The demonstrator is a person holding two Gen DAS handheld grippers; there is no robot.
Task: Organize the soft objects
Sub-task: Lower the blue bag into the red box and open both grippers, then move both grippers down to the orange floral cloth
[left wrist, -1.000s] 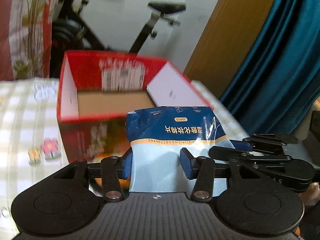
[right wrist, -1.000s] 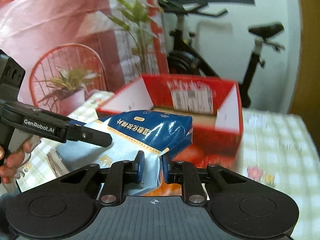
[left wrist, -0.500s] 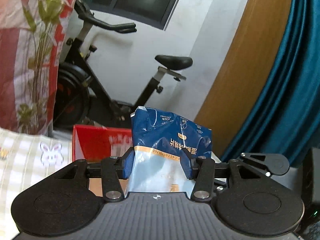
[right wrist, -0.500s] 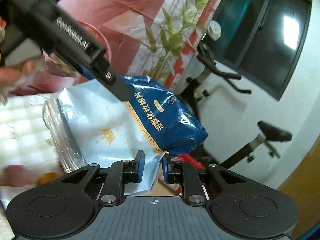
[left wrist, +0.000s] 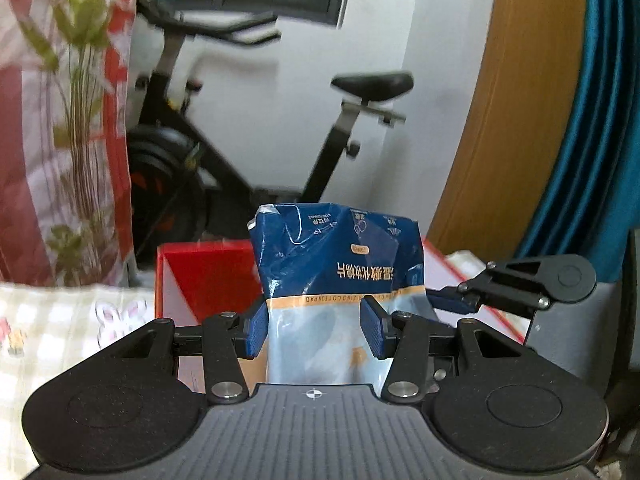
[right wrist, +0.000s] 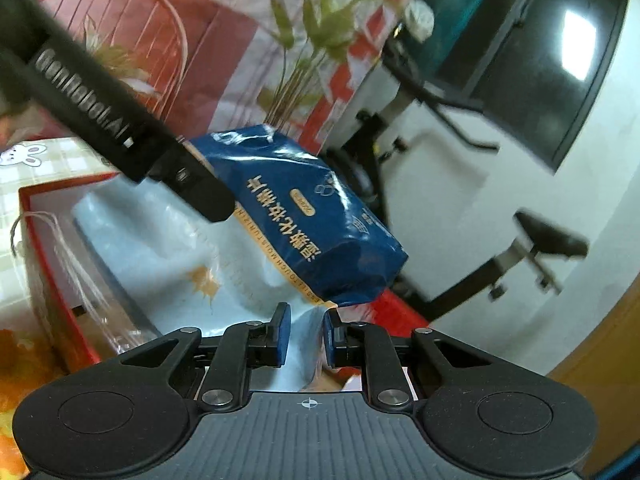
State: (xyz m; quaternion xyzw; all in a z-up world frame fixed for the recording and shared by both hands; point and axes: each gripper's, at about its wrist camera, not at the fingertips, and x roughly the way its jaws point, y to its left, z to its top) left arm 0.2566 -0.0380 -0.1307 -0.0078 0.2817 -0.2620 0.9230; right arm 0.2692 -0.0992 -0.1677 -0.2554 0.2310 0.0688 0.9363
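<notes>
pack (left wrist: 328,304) between both grippers' jaws, pinched

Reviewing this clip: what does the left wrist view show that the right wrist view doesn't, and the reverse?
Only the left wrist view shows the teal curtain and the wooden panel. Only the right wrist view shows the red wire chair, the box's inside wall with a string handle, and the pack's clear lower edge. Both show the blue cotton pad pack clamped by the left gripper and the right gripper, over the red box, plus the exercise bike.
</notes>
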